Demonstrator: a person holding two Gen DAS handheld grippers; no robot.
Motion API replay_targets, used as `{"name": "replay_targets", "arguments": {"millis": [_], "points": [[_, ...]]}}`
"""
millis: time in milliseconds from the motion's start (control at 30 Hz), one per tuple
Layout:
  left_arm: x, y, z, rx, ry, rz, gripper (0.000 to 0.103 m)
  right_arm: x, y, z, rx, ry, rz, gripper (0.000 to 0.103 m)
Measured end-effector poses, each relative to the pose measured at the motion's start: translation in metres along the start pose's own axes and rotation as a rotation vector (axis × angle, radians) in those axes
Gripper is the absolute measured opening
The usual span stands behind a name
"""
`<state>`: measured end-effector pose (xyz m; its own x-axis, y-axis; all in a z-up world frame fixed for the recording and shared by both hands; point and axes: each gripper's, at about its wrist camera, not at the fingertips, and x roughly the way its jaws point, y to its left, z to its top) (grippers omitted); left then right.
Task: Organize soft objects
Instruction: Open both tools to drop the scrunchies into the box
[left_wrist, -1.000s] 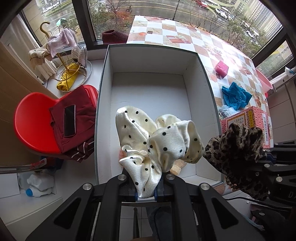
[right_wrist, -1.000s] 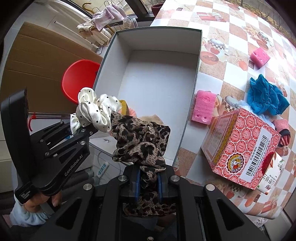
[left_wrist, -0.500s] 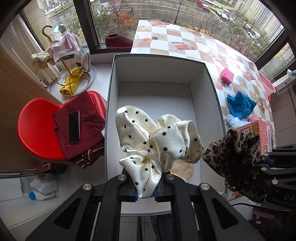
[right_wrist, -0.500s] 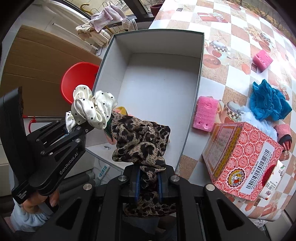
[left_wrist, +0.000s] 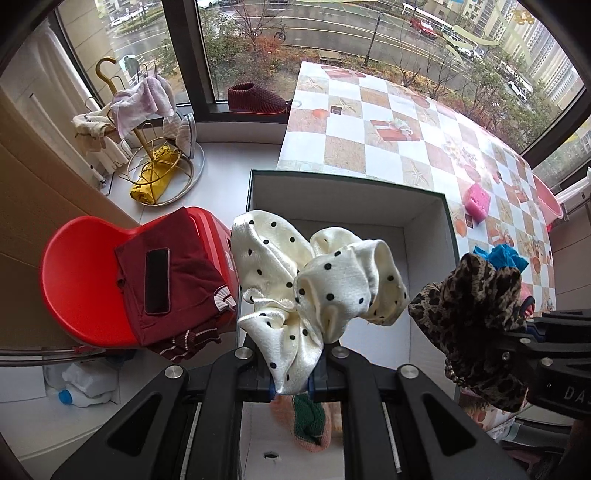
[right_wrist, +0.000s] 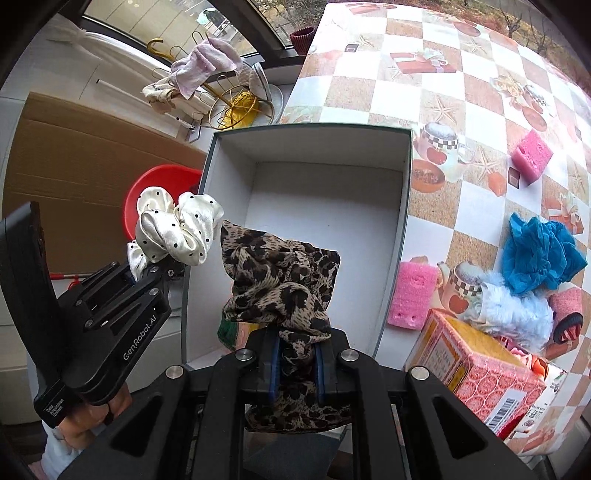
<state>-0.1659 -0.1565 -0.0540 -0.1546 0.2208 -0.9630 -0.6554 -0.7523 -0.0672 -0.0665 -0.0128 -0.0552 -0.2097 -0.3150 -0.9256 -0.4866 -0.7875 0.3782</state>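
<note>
Checked tabletop running far and right, with a window behind it. Open white box at the tabletop's near left edge, mostly bare inside, a small pink and green knitted piece lying at its near end. Red chair left of the box, carrying a folded dark red garment and a phone. Red patterned carton on the tabletop near right. Blue cloth and pale fluffy piece just beyond the carton. Two pink sponges: one just right of the box wall, one farther off.

Left claw pressed together, pinching a cream dotted scrunchie, held in the air above the box's near left part. Right claw likewise pressed together, pinching a leopard-print scrunchie, raised over the box's near end. Scrunchies side by side, close but apart.
</note>
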Motion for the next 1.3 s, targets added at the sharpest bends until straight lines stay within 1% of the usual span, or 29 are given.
{"name": "replay_targets", "arguments": {"millis": [233,467,500,533,567,600,633,667,700,733,767,800,833,867,900,933,1100,1300], "points": [[0.016,-0.005,0.022,-0.001,0.015,0.015,0.012,0.006,-0.003,0.025,0.022,-0.017,-0.011,0.015],[0.027,-0.016,0.029,0.017,0.025,0.016,0.012,0.011,-0.006,0.042,0.042,-0.039,-0.015,0.015],[0.027,-0.016,0.029,0.02,0.027,0.009,0.014,0.011,-0.007,0.044,0.043,-0.043,-0.018,0.015],[0.028,-0.017,0.03,0.023,0.03,0.003,0.022,0.01,-0.007,0.045,0.044,-0.047,-0.019,0.015],[0.029,-0.018,0.03,0.024,0.032,-0.001,0.035,0.01,-0.008,0.047,0.045,-0.049,-0.018,0.016],[0.029,-0.018,0.03,0.026,0.032,0.0,0.043,0.009,-0.008,0.048,0.046,-0.049,-0.017,0.017],[0.028,-0.019,0.029,0.029,0.029,0.003,0.061,0.009,-0.008,0.048,0.045,-0.052,-0.019,0.026],[0.027,-0.02,0.029,0.031,0.024,0.006,0.075,0.007,-0.009,0.048,0.044,-0.059,-0.022,0.049],[0.025,-0.02,0.029,0.029,0.011,0.011,0.08,0.006,-0.009,0.049,0.043,-0.066,-0.021,0.065],[0.024,-0.021,0.029,0.025,0.002,0.008,0.085,0.003,-0.009,0.049,0.045,-0.079,-0.037,0.089],[0.023,-0.021,0.029,0.021,0.002,0.004,0.088,0.001,-0.01,0.049,0.048,-0.094,-0.044,0.094],[0.024,-0.021,0.03,0.016,0.007,0.001,0.09,-0.002,-0.011,0.049,0.051,-0.107,-0.038,0.094],[0.024,-0.02,0.03,0.01,0.012,-0.002,0.1,-0.004,-0.012,0.049,0.057,-0.113,-0.033,0.094],[0.024,-0.02,0.031,0.003,0.014,-0.008,0.103,-0.007,-0.014,0.049,0.064,-0.118,-0.036,0.094],[0.025,-0.02,0.031,-0.002,0.019,-0.016,0.103,-0.01,-0.016,0.049,0.071,-0.126,-0.041,0.095],[0.025,-0.02,0.031,-0.007,0.025,-0.023,0.103,-0.014,-0.018,0.05,0.08,-0.133,-0.04,0.103],[0.017,-0.023,0.029,-0.024,0.025,-0.069,0.103,-0.043,-0.043,0.044,0.151,-0.17,0.0,0.102],[0.006,-0.039,0.027,0.0,0.047,-0.125,0.103,-0.078,-0.09,0.023,0.257,-0.198,-0.015,0.102]]}}
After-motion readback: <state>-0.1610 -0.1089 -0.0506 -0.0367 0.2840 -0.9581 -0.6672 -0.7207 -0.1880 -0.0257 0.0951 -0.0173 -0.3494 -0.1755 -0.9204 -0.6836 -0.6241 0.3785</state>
